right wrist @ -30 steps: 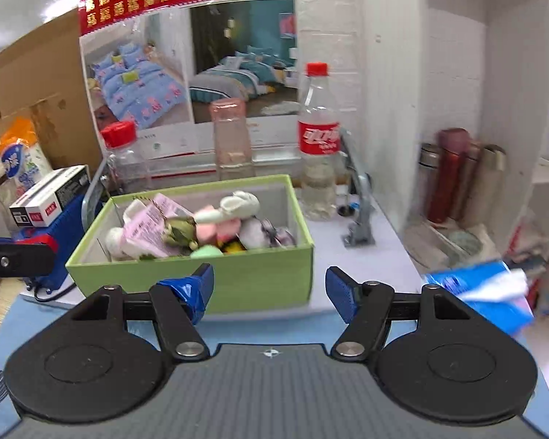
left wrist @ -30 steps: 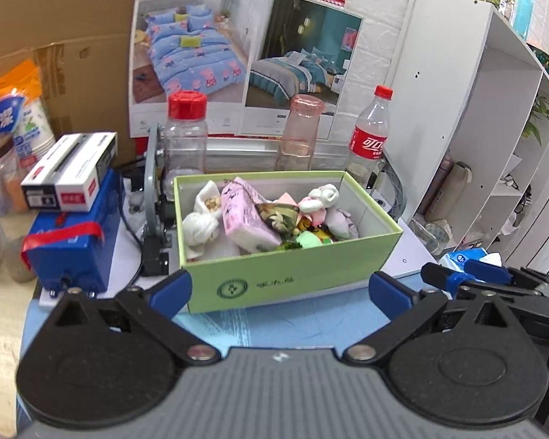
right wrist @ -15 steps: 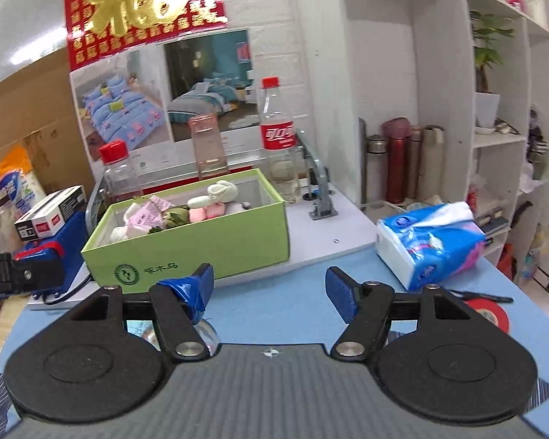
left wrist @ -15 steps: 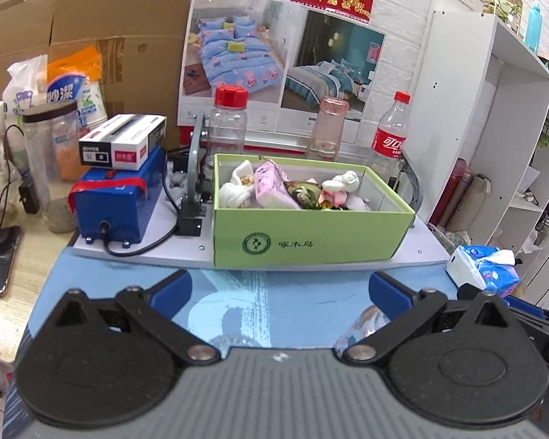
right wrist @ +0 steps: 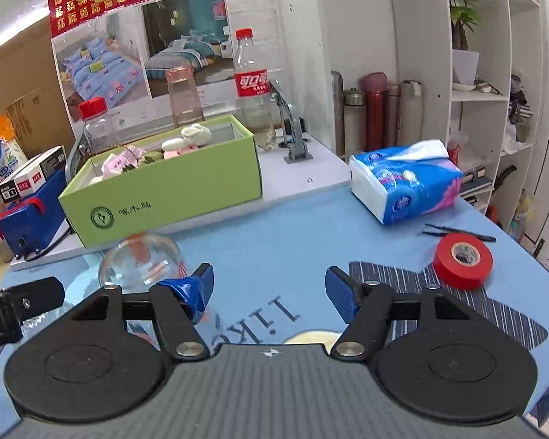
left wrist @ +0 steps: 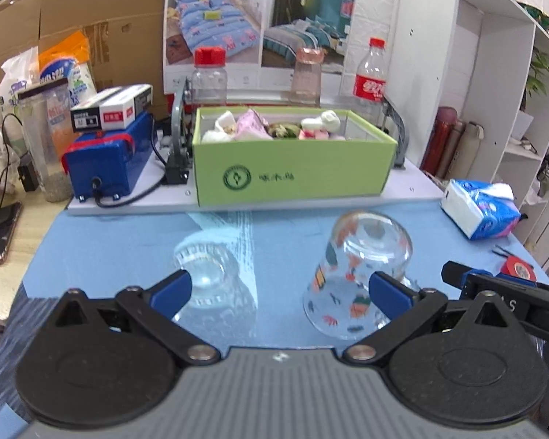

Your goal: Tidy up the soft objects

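Both tongs stood apart and held nothing: the left gripper point(left wrist: 280, 289) hung above the blue cloth point(left wrist: 282, 230) near two overturned glasses (one clear, one patterned), the right gripper point(right wrist: 269, 289) beside it. The soft objects point(left wrist: 271, 130) lay inside the green box point(left wrist: 292, 175) behind.

The right gripper point(right wrist: 267, 287) hangs over the blue cloth-covered worktop point(right wrist: 274, 230), its blue-padded jaws apart with nothing between them. Just left of the left pad lies a clear glass cup with coloured prints point(right wrist: 141, 263), on its side. Behind it stands an open green cardboard box point(right wrist: 172, 197) filled with small soft toys and a pink packet point(right wrist: 157, 148). To the right rest a blue plastic pack of tissues point(right wrist: 406, 179), a red roll of tape point(right wrist: 462, 261) and black tweezers point(right wrist: 457, 232). A clear cola bottle with a red cap point(right wrist: 252, 87) stands behind the box.
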A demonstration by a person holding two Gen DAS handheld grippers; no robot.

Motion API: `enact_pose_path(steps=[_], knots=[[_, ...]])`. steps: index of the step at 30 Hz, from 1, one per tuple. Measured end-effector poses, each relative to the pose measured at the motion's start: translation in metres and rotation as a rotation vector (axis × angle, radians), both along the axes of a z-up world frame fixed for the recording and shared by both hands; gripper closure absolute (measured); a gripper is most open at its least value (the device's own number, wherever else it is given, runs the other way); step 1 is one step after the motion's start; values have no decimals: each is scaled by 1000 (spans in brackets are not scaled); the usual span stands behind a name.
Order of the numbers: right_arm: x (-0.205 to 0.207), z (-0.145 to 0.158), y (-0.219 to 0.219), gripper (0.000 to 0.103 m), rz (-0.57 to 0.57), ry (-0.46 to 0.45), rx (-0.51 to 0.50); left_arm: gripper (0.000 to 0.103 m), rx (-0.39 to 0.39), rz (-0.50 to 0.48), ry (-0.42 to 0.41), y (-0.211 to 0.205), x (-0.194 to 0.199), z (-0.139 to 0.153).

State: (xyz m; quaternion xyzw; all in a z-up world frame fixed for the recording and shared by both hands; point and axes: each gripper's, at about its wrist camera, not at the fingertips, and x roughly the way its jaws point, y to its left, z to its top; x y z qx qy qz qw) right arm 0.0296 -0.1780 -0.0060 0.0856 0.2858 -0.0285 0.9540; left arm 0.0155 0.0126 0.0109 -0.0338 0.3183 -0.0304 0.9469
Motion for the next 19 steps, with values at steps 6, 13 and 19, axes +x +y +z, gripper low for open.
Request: enact_pose_path(steps=[6,13,19], knots=[[-10,-16,-11,49,-18,39,18,0,9,-15,22,-8,-12,-18],[-19,-21,-15,49,-12,46,34,0,57,-5,-6,-16,-19,-19],[-20,-22,-15,49,-10,48,41,0,68,-8,-2,-18,-19,-20]])
